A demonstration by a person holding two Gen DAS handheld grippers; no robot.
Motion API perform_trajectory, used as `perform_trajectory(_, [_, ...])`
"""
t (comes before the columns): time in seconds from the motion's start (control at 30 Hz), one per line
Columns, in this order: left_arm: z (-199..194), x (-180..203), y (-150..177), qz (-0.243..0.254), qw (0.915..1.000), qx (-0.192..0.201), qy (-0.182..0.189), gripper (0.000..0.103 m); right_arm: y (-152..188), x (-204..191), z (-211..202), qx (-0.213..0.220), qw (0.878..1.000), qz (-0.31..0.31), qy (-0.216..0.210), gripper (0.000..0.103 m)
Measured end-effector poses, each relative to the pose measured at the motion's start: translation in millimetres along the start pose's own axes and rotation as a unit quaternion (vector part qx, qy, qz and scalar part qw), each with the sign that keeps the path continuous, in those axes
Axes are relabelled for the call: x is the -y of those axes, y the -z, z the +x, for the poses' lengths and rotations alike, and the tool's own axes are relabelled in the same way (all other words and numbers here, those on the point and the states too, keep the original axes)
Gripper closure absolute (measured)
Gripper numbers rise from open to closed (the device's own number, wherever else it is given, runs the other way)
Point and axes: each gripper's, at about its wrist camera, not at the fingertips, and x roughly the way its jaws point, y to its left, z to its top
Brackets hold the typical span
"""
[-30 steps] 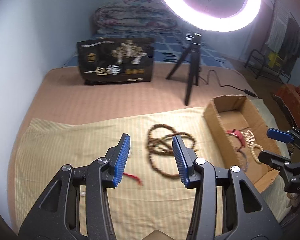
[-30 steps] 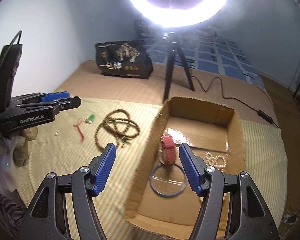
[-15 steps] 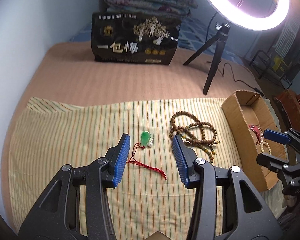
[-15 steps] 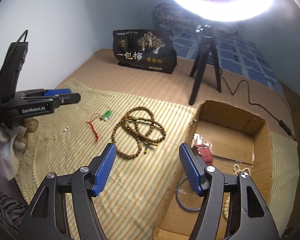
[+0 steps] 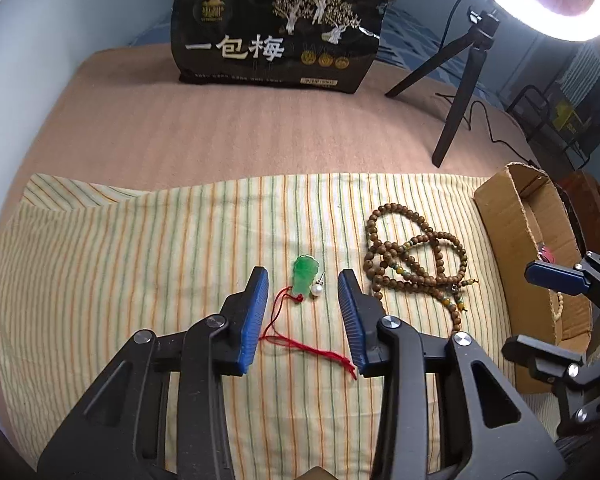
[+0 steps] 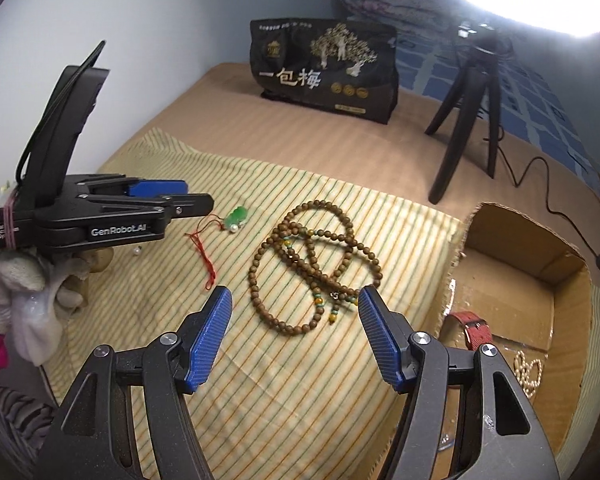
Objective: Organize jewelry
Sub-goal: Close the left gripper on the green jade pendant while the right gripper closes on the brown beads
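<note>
A green jade pendant (image 5: 306,274) on a red cord (image 5: 308,346) lies on the striped cloth (image 5: 120,280) with a small pearl earring (image 5: 317,289) beside it. My left gripper (image 5: 302,280) is open and empty, its fingertips either side of the pendant and just short of it. A long brown bead necklace (image 6: 312,264) lies coiled to the right; it also shows in the left wrist view (image 5: 414,264). My right gripper (image 6: 294,300) is open and empty, hovering over the necklace's near end. A cardboard box (image 6: 540,280) holds a red strap (image 6: 476,330) and a pearl strand (image 6: 530,372).
A black snack bag (image 5: 276,28) stands at the back of the bed. A ring-light tripod (image 5: 460,92) with its cable (image 6: 560,208) stands behind the box. Another small pearl (image 6: 137,251) lies by the left hand. The wall is on the left.
Both grippers moved left, away from the box. The left one now frames the jade pendant instead of the beads. The right one left the box and now hovers over the bead necklace.
</note>
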Motion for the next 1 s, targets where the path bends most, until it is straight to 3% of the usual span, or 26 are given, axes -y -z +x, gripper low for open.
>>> perform_trajectory(0.3, [29, -2, -9, -0.018, 0.9994, -0.029, 0.001, 0.066, -12, -4, 18, -0.024, 1.0, -0.013, 0.001, 0.039])
perform_trajectory(0.4, [34, -5, -11, -0.024, 0.9992, -0.03, -0.002, 0.066, -13, -5, 23, -0.034, 0.999, -0.016, -0.002, 0.046])
perform_trajectory(0.53, [39, -5, -13, -0.026, 0.9991, -0.033, -0.001, 0.067, -16, -3, 30, -0.042, 0.999, -0.011, -0.006, 0.047])
perform_trajectory(1.0, [54, -1, -14, -0.021, 0.9988, -0.043, -0.009, 0.08, -24, -4, 63, -0.075, 0.996, -0.039, 0.028, 0.047])
